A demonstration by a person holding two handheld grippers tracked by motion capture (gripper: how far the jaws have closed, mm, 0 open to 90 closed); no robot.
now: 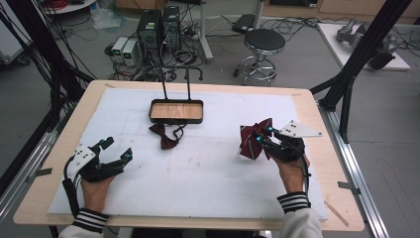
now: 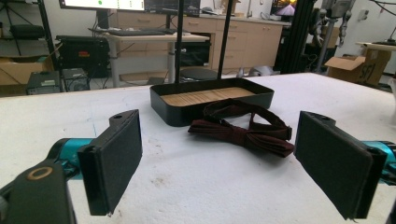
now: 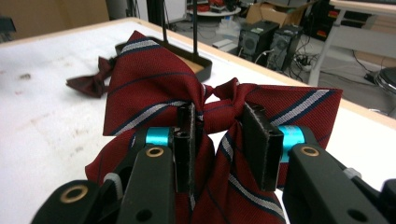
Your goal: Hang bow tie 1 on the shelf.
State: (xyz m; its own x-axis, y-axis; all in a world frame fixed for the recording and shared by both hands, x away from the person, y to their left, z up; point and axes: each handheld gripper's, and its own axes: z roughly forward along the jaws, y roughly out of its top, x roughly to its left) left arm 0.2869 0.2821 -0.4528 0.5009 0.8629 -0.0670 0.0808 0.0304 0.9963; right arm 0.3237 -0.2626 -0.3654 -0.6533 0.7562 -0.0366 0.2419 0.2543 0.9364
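A red bow tie with white and navy stripes (image 1: 249,144) (image 3: 144,88) hangs lifted off the mat at the right, and my right gripper (image 1: 263,135) (image 3: 219,140) is shut on its middle knot. A plain dark maroon bow tie (image 1: 166,135) (image 2: 243,133) lies flat on the white mat just in front of a black tray (image 1: 154,115) (image 2: 168,112) with a wooden floor and two upright rods. My left gripper (image 1: 118,148) (image 2: 218,140) rests near the front left of the mat, open wide and holding nothing, pointed at the maroon tie and the tray.
A white mat (image 1: 208,173) covers most of the wooden table (image 1: 327,163). Black frame posts (image 1: 346,74) stand at the table's right and left sides. Beyond the far edge are a stool (image 1: 264,42) and computer towers (image 1: 158,29) on the floor.
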